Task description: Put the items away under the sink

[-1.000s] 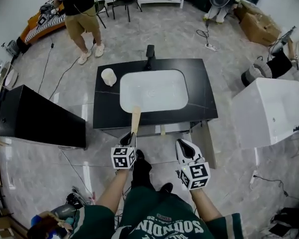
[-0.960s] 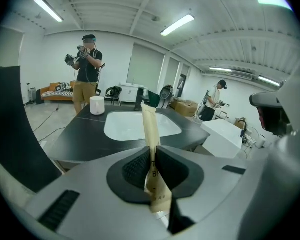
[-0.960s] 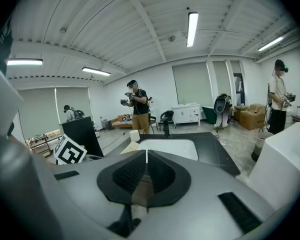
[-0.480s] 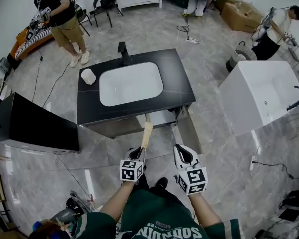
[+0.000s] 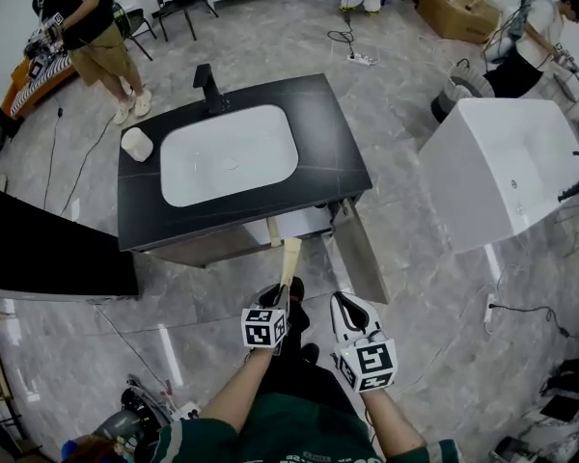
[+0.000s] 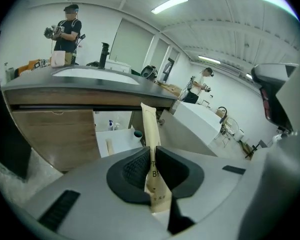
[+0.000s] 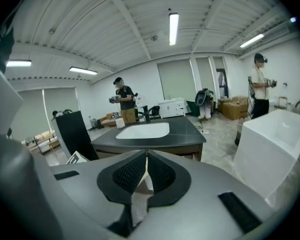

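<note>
Sink cabinet [image 5: 328, 152] is sliding toward upper left; I'm clamping the left gripper [image 5: 282, 292] on a tan packet [image 5: 290, 258] (jutting up-frame past the jaws), right gripper [image 5: 345, 307] closed.

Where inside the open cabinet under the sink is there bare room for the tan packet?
Bare shelf floor shows between the lying tube and the teal cup. The back, by the spray bottle, is crowded. The right part hides behind the held packet.
</note>
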